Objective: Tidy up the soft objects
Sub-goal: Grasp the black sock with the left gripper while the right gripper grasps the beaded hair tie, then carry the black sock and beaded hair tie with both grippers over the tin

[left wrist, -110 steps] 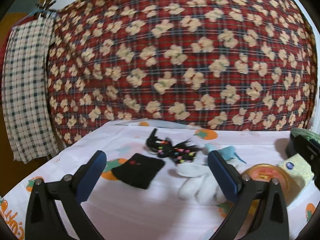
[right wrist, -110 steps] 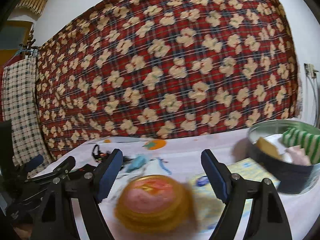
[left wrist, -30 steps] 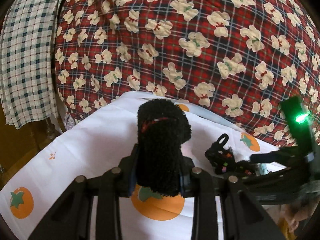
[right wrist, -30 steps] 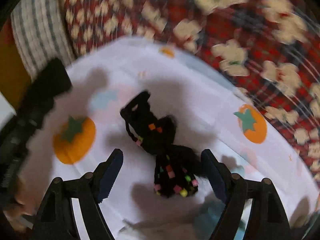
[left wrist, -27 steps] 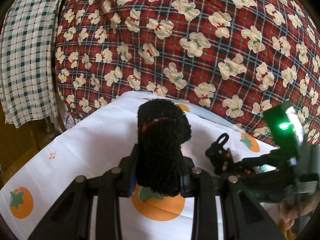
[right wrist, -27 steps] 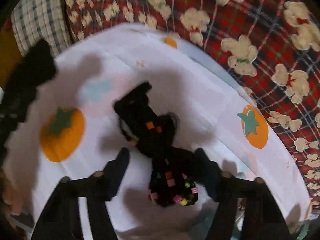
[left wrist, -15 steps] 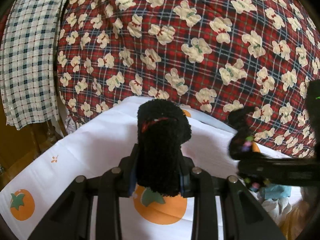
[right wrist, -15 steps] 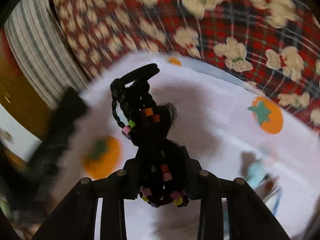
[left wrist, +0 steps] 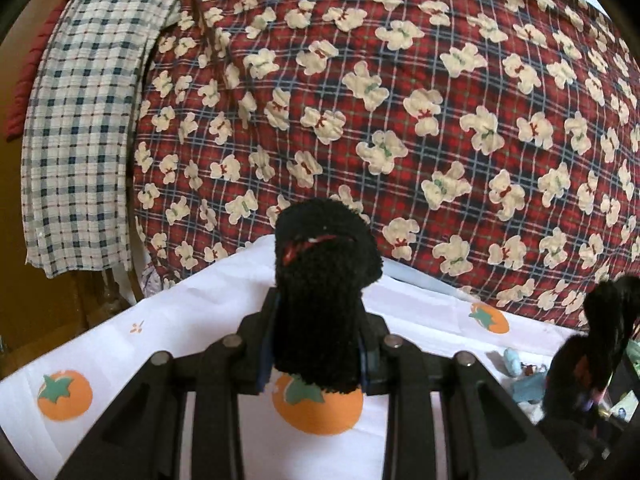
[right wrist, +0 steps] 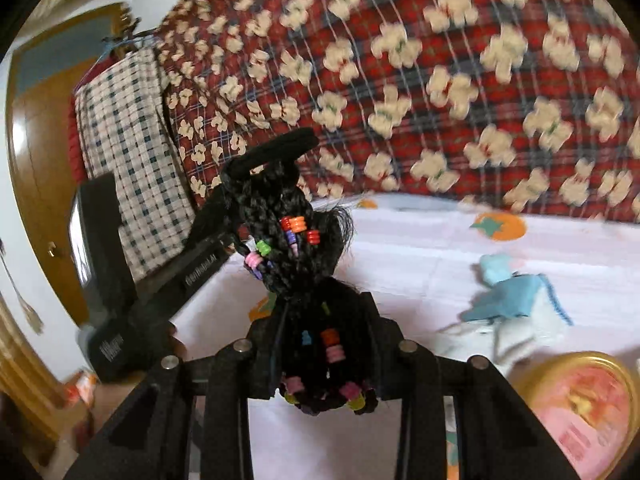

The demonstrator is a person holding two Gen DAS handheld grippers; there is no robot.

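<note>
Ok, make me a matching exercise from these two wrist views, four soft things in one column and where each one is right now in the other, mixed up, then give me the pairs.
Things
1. black terry wristband
2. black braided hairpiece with coloured beads
3. white glove with a blue cuff
4. checked cloth

Places
A. lying on the white tablecloth with the orange fruit print
B. clamped in the right gripper
C. hanging at the left, beside the red teddy-bear blanket
D. clamped in the left gripper

Pairs: 1-D, 2-B, 3-A, 4-C
</note>
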